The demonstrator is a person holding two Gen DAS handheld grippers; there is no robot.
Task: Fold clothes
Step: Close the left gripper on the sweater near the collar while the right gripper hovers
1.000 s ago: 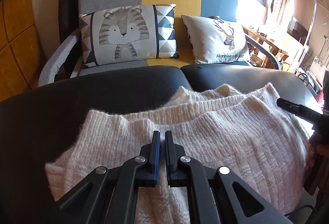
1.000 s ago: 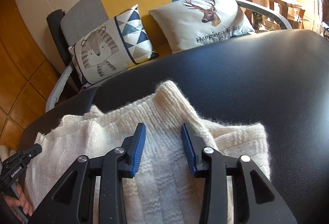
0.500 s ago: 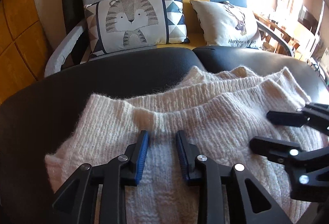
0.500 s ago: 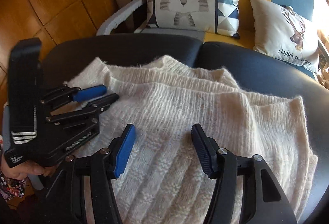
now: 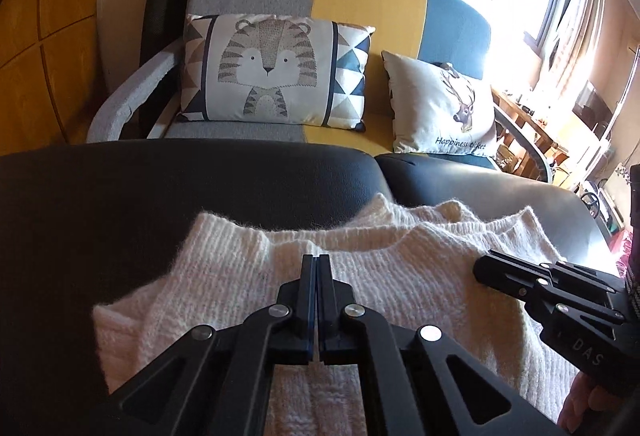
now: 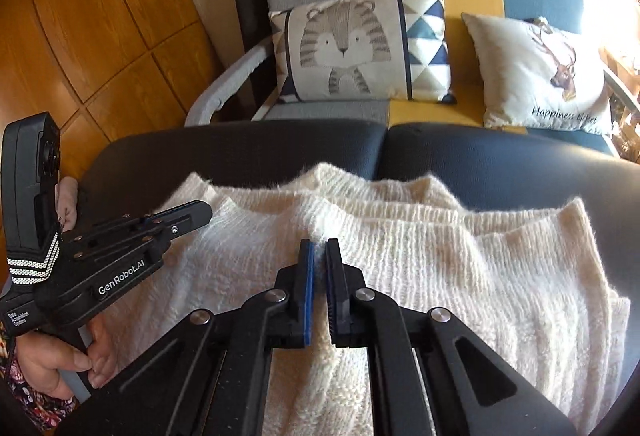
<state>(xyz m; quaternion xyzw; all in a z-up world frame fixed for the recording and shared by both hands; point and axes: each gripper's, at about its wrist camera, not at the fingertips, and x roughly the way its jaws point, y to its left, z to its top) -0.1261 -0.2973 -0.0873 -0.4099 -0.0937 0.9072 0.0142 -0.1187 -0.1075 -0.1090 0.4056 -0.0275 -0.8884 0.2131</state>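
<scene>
Left wrist view: left gripper was pressed nearly closed low in the frame on the cream sweater spread on the dark cushion. Right gripper was narrowed around fuzz at centre; only loose fibres might be caught, so the fold could slip.

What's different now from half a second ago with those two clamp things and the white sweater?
Both grippers were open over the sweater; now the left gripper has shut and the right gripper has closed on a ridge of the knit. Whether the left holds fabric, I cannot tell. The sweater still lies on the black cushions, and the pillows haven't moved.
</scene>
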